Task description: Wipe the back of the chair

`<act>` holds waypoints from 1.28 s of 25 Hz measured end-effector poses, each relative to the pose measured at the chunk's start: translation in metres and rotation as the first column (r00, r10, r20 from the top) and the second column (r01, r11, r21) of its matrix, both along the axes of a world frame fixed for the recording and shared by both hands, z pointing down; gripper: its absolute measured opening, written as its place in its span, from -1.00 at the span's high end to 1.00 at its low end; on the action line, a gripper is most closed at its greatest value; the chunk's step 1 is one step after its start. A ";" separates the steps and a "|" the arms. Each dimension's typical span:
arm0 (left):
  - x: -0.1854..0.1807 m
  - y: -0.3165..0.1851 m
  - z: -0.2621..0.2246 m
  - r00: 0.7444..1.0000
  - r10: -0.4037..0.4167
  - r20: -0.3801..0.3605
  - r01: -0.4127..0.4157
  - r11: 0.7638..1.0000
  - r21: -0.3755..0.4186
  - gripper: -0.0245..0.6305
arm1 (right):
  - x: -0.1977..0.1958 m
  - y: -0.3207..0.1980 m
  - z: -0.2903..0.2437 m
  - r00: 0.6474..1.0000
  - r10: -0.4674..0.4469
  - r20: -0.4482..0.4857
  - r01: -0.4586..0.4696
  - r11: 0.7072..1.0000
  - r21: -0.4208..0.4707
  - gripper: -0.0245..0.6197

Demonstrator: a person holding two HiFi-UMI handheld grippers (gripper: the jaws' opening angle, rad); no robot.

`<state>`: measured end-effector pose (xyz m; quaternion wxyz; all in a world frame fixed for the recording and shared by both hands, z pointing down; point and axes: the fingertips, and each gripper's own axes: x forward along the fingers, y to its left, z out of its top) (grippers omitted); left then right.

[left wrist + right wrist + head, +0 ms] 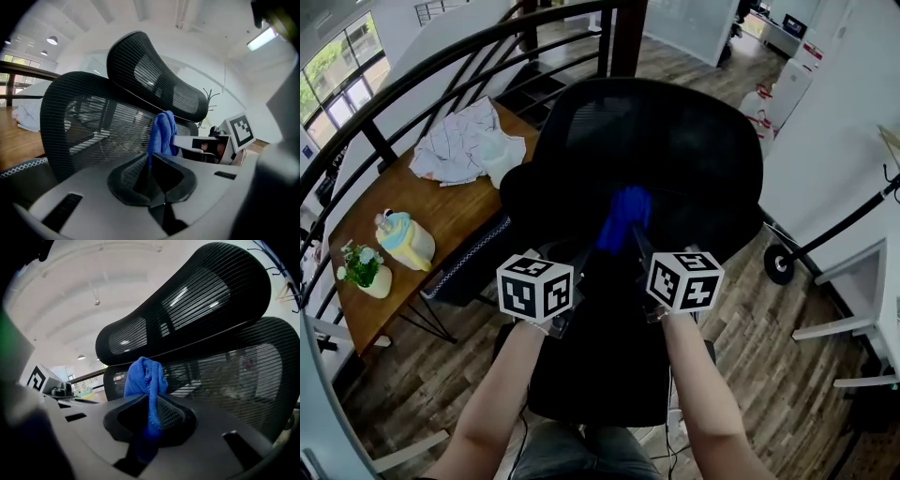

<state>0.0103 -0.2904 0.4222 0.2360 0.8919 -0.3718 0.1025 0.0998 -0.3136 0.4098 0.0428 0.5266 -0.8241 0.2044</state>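
- Black mesh chair (675,159) fills the middle of the head view, its backrest facing the person; a wooden tabletop (441,225) stands to its left.
- Both bare forearms reach forward side by side, the marker cubes level and the gripper tips angled toward each other at the backrest.
- Right gripper (150,413) is clamped on a bunched blue cloth (145,376), held against the mesh.
- Left gripper (150,171) has its jaws drawn together, with the cloth's edge right at their tips.
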 end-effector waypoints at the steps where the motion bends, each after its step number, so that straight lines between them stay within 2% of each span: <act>1: 0.006 0.001 0.001 1.000 0.011 0.003 -0.011 1.000 -0.001 0.83 | 0.008 0.001 0.000 1.000 0.012 -0.001 -0.012 1.000 0.000 0.71; 13: 0.087 0.014 0.006 0.990 0.142 0.003 -0.142 0.990 -0.009 0.83 | 0.103 0.023 0.005 0.986 0.167 0.000 -0.167 0.986 -0.002 0.71; 18: 0.113 0.020 0.006 0.982 0.188 0.002 -0.188 0.982 -0.007 0.83 | 0.142 0.034 0.007 0.973 0.231 -0.030 -0.231 0.973 -0.004 0.72; 27: 0.140 0.032 0.006 0.969 0.246 0.002 -0.246 0.969 -0.009 0.83 | 0.199 0.052 0.009 0.935 0.355 -0.018 -0.355 0.935 -0.015 0.73; 32: 0.143 0.035 0.008 0.967 0.256 0.009 -0.256 0.967 -0.015 0.83 | 0.219 0.061 0.012 0.913 0.408 -0.017 -0.409 0.912 -0.022 0.73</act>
